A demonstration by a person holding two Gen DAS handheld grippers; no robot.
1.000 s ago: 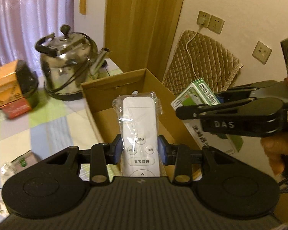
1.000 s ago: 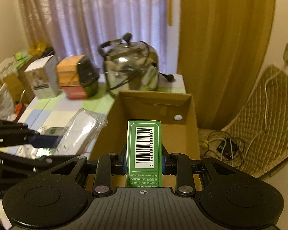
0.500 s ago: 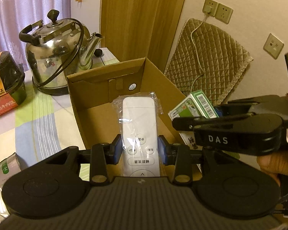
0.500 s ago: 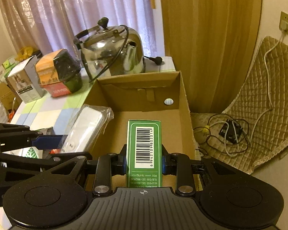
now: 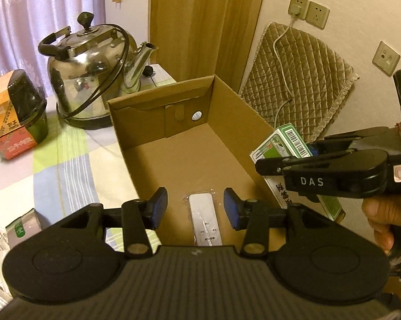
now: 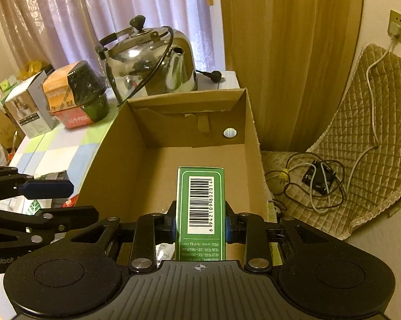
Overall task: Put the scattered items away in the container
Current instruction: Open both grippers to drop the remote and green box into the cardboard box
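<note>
The left claw (image 5: 195,208) is spread wide above the cardboard box (image 5: 228,101); the remote (image 5: 204,220) lies inside. The green carton (image 6: 200,208), clamped in the right claw (image 6: 200,225), should be lowered near the floor (clear of the remote) before release.

Both wrist views close above, facing down into shared cardboard box (image 5: 189,160)

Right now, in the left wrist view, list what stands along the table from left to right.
Orange and black package → steel kettle → cardboard box → green carton held in the right tool.
</note>
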